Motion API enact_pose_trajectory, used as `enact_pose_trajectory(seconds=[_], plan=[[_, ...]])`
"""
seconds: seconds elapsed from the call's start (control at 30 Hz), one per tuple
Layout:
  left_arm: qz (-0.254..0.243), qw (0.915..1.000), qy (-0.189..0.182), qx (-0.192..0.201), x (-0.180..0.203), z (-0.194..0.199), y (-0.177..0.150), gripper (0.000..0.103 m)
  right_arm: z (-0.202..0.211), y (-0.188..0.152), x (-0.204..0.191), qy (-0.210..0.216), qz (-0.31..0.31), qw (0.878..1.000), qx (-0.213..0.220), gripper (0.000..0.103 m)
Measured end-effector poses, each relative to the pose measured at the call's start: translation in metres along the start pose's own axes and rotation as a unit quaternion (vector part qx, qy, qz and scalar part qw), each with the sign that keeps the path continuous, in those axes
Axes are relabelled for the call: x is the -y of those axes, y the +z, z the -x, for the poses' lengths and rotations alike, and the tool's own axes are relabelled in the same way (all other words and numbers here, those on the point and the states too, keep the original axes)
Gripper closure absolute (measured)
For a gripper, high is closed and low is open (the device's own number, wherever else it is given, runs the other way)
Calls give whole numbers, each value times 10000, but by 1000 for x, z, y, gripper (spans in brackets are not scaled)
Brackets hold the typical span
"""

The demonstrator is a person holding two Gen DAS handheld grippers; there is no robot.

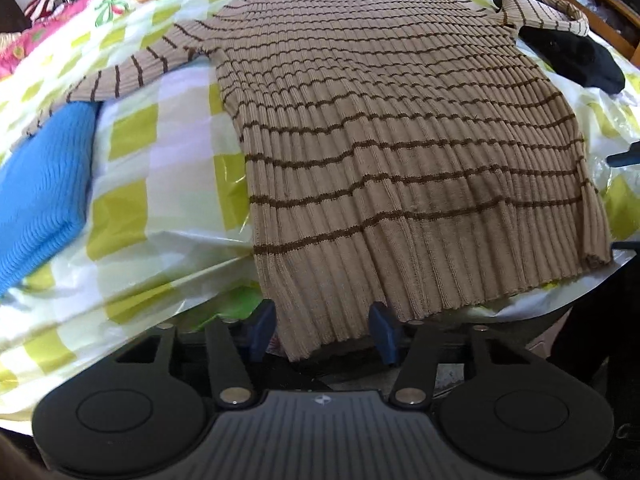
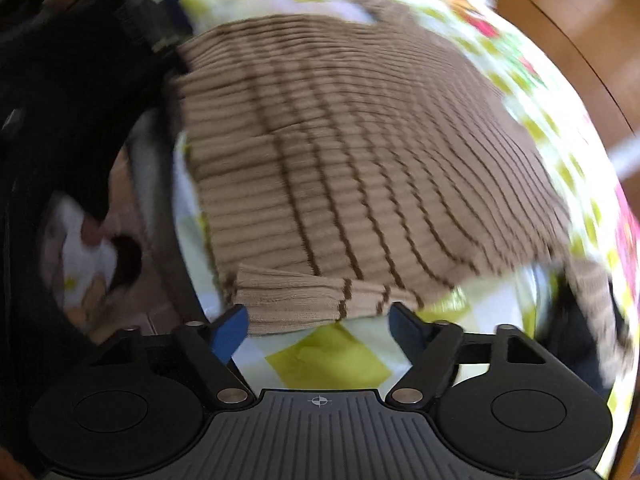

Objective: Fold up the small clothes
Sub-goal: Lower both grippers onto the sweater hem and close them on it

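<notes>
A tan ribbed sweater with dark brown stripes (image 1: 392, 120) lies spread flat on the checked cover, hem toward me, one sleeve (image 1: 132, 70) stretched out left. My left gripper (image 1: 324, 330) is open, its blue-padded fingers either side of the hem's overhanging corner. In the right wrist view the sweater (image 2: 360, 152) is blurred. Its cuff (image 2: 304, 300) lies just ahead of my right gripper (image 2: 320, 328), which is open, the pads apart and not touching the cloth.
A blue knit garment (image 1: 36, 192) lies at the left under the sleeve end. A black garment (image 1: 572, 56) with the other sleeve over it lies at the far right. The yellow-and-white checked plastic cover (image 1: 136, 160) drapes over the table edge. Wooden furniture (image 2: 560, 4) stands beyond.
</notes>
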State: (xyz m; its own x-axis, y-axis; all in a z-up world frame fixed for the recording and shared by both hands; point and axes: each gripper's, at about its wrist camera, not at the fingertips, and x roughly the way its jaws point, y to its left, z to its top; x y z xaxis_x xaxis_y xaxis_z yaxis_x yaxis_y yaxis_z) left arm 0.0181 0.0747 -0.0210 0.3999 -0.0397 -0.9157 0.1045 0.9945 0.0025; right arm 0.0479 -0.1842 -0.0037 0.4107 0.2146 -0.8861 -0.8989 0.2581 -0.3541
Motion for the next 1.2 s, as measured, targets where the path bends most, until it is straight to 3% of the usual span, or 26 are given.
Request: enact_pose_trajectory(seconds=[0.2, 0.4, 0.43, 0.5, 0.53, 0.57, 0.67, 0.87, 1.0, 1.1, 1.2], plan=[[113, 9998, -145, 26, -15, 0, 7, 40, -16, 1, -4, -55, 1597, 9871, -89, 48], [274, 9981, -420, -356, -24, -22, 12, 39, -35, 8, -12, 113, 2205, 9753, 52, 53], [329, 9972, -482, -461, -25, -28, 12, 42, -39, 9, -15, 124, 2258, 9740, 104, 56], [448, 9950, -619, -639, -24, -34, 12, 59, -41, 7, -16, 134, 2290, 9732, 161, 63], [480, 9942, -670, -692, -23, -35, 11, 71, -43, 8, -17, 138, 2231, 9745, 172, 73], [500, 9937, -700, -715, -23, -35, 11, 78, -43, 9, -16, 103, 2127, 9769, 171, 83], [610, 9931, -781, -629, -24, -32, 8, 80, -37, 9, -7, 6, 1760, 9841, 230, 94], [971, 9858, -1332, -309, -30, -16, 14, 82, -16, 7, 5, -78, 1187, 9918, 467, 99], [1271, 9792, -1577, 138, -42, 1, 30, 82, 3, 19, 30, -179, 51, 9968, 781, 100], [1505, 9726, -1661, 618, -61, 15, 57, 82, 18, 25, 66, -341, -1051, 9876, 1113, 101], [1669, 9646, -1691, 1143, -81, 21, 95, 82, 25, 28, 123, -479, -2310, 9608, 1456, 101]])
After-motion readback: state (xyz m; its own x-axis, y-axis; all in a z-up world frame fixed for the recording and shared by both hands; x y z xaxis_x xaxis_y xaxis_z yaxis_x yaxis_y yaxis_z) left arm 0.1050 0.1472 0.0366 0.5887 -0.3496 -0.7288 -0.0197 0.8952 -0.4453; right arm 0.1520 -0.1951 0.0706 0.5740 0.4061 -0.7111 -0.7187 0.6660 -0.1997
